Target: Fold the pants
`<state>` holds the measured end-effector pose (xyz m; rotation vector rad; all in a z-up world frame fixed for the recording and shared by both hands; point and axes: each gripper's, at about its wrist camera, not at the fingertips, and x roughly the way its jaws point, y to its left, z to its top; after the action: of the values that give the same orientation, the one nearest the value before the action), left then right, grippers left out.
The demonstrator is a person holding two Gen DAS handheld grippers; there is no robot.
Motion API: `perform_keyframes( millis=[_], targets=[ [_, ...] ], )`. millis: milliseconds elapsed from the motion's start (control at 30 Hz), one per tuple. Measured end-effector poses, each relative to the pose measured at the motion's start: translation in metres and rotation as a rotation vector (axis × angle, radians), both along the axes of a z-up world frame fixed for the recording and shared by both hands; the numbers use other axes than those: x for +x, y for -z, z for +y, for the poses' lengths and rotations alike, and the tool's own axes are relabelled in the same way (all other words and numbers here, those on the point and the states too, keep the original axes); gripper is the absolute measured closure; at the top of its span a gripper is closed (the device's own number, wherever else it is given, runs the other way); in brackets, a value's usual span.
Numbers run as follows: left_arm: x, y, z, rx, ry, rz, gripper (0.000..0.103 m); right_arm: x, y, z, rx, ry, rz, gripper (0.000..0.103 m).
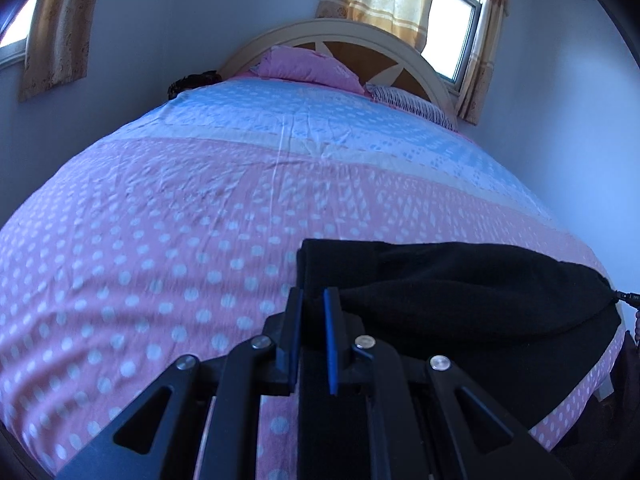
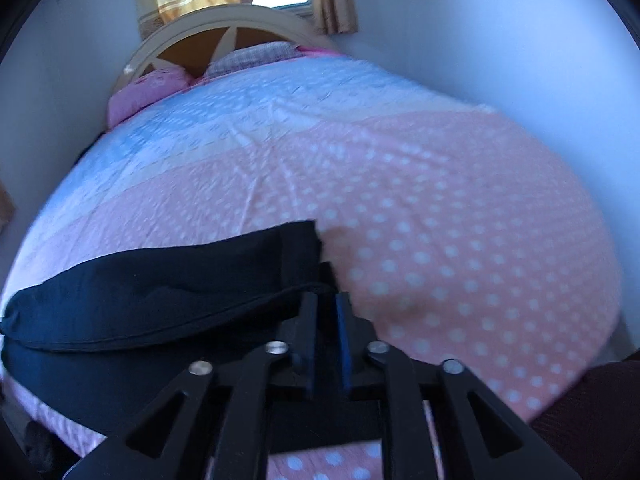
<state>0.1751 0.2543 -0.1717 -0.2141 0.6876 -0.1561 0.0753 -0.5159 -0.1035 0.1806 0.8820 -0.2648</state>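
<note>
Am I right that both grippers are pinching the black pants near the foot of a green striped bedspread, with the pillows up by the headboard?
Not quite: the bedspread is pink with white polka dots, turning light blue toward the headboard, not green striped. Both wrist views show it. The rest holds: the left gripper and right gripper each pinch the black pants, and the pillows lie by the headboard.

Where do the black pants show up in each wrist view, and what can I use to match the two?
Left wrist: black pants lower right, reaching between the left gripper fingers.
Right wrist: pants lower left, by the right gripper.
Shared landmark: arched headboard.
</note>
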Motion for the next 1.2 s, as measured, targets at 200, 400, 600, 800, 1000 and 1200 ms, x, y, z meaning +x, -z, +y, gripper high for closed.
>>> perform_keyframes(
  millis=[200,400,600,800,1000,1200],
  targets=[
    [-0.002,-0.004,-0.003,0.021,0.005,-0.019,0.092,-0.008,-0.043,0.106,-0.216,-0.264,-0.045,0.061],
    [-0.005,-0.006,-0.007,0.071,0.012,-0.031,0.092,0.000,-0.004,0.253,-0.385,-0.665,0.073,0.061],
    [-0.005,-0.011,-0.005,0.086,0.038,-0.052,0.092,0.017,0.045,0.329,-0.570,-0.835,0.117,0.061],
    [-0.007,-0.022,0.002,0.028,0.049,-0.079,0.092,0.052,0.030,0.320,-0.424,-0.771,0.122,0.100],
    [-0.027,-0.042,0.010,-0.004,0.067,-0.129,0.093,0.029,-0.004,0.314,-0.399,-0.785,0.060,0.101],
    [-0.054,-0.041,0.011,-0.015,0.091,-0.133,0.093,0.008,0.008,0.314,-0.379,-0.815,0.064,0.101]
  ],
)
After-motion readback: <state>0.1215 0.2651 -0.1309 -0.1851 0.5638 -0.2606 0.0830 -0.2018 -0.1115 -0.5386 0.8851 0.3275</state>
